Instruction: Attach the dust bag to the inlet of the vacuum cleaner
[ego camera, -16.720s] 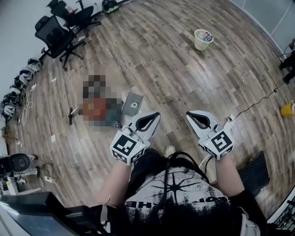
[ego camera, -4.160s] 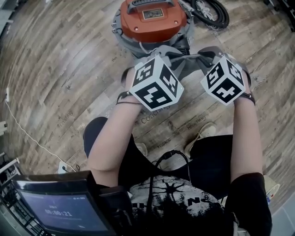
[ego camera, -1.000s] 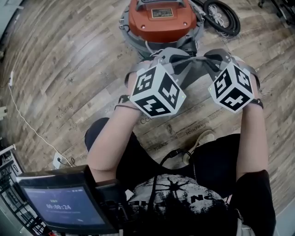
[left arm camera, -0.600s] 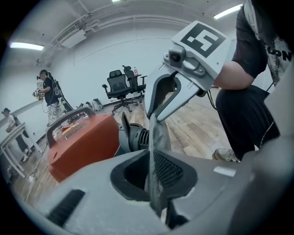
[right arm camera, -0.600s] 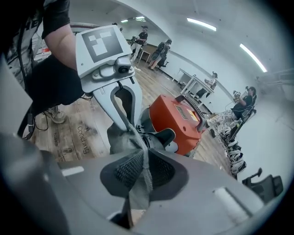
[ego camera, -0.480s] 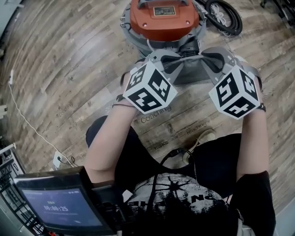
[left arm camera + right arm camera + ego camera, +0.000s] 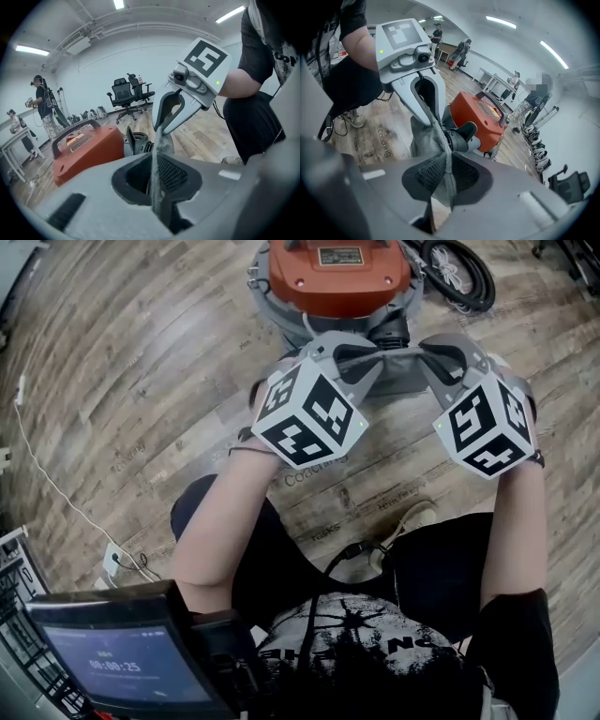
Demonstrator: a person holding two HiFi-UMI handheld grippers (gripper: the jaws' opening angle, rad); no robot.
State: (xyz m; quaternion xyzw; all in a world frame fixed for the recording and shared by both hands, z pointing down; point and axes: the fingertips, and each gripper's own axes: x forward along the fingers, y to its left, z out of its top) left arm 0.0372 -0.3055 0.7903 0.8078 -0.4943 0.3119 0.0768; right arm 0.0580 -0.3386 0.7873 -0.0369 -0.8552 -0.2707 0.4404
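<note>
Background chairs (image 7: 123, 91) past left claw (image 7: 157, 161)

Room's evenly bright, cool white, all from ceiling strip lights (image 7: 118, 3). Shadows soft and faint on the wood floor (image 7: 141, 381); mild sheen on the orange vacuum cleaner (image 7: 339, 273) top, no hard glare. Heavy fisheye everywhere: planks bow, both gripper views fade to black at the corners. Up close, the left hand-held gripper (image 7: 157, 150) and right hand-held gripper (image 7: 447, 157) bodies are soft, out of focus; grey dust bag (image 7: 429, 136) low-contrast. Background sharp. Lower-left screen (image 7: 122, 662) glows dim blue.
</note>
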